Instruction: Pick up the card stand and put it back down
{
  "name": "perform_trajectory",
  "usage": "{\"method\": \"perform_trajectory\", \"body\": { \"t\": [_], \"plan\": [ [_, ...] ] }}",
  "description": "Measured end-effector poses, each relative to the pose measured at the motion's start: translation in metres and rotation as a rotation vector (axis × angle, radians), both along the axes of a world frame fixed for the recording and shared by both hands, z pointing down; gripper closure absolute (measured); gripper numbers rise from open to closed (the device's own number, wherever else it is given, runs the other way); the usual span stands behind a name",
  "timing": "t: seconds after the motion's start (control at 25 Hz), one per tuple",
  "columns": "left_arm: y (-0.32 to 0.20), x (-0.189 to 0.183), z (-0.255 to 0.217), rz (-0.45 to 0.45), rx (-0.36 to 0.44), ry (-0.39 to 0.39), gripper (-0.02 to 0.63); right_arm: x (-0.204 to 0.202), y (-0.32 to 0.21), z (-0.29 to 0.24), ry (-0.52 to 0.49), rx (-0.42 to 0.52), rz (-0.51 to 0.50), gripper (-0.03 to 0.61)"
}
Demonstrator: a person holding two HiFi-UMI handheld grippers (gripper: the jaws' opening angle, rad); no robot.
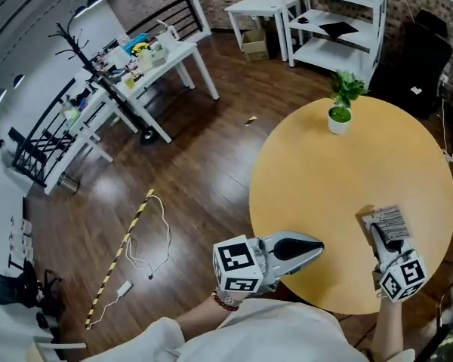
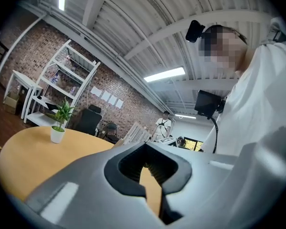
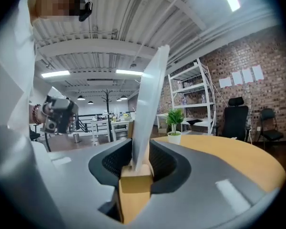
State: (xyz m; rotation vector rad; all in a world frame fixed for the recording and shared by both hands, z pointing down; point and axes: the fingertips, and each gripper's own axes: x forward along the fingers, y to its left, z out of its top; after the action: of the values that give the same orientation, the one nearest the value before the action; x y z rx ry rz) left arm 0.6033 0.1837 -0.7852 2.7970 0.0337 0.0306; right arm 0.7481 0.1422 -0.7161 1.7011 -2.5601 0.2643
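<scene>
The card stand (image 1: pixel 386 222) is a small wooden block (image 3: pixel 135 182) with a pale card (image 3: pixel 150 99) standing upright in its slot. My right gripper (image 1: pixel 381 234) is shut on the block, over the near right part of the round yellow table (image 1: pixel 347 172). In the right gripper view the block sits clamped between the two dark pads, right gripper (image 3: pixel 136 173), and the card rises above them. My left gripper (image 1: pixel 315 249) hovers at the table's near edge with its jaws together and nothing in them, left gripper (image 2: pixel 150 175).
A small potted plant (image 1: pixel 340 105) stands at the table's far side. Beyond are a white shelf unit (image 1: pixel 340 21), a black chair (image 1: pixel 419 59) and white tables with clutter (image 1: pixel 158 59). A cable and striped tape (image 1: pixel 128 247) lie on the wooden floor at left.
</scene>
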Motion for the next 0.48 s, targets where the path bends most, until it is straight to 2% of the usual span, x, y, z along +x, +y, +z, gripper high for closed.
{"method": "perform_trajectory", "body": {
  "t": [0.2, 0.48],
  "plan": [
    [0.038, -0.022, -0.013, 0.102, 0.003, 0.040, 0.612, -0.049, 0.072, -0.065, 0.056, 0.052, 0.029, 0.457],
    [0.097, -0.072, 0.002, 0.259, 0.046, 0.054, 0.612, -0.119, 0.146, -0.089, 0.051, 0.044, 0.133, 0.457]
  ]
}}
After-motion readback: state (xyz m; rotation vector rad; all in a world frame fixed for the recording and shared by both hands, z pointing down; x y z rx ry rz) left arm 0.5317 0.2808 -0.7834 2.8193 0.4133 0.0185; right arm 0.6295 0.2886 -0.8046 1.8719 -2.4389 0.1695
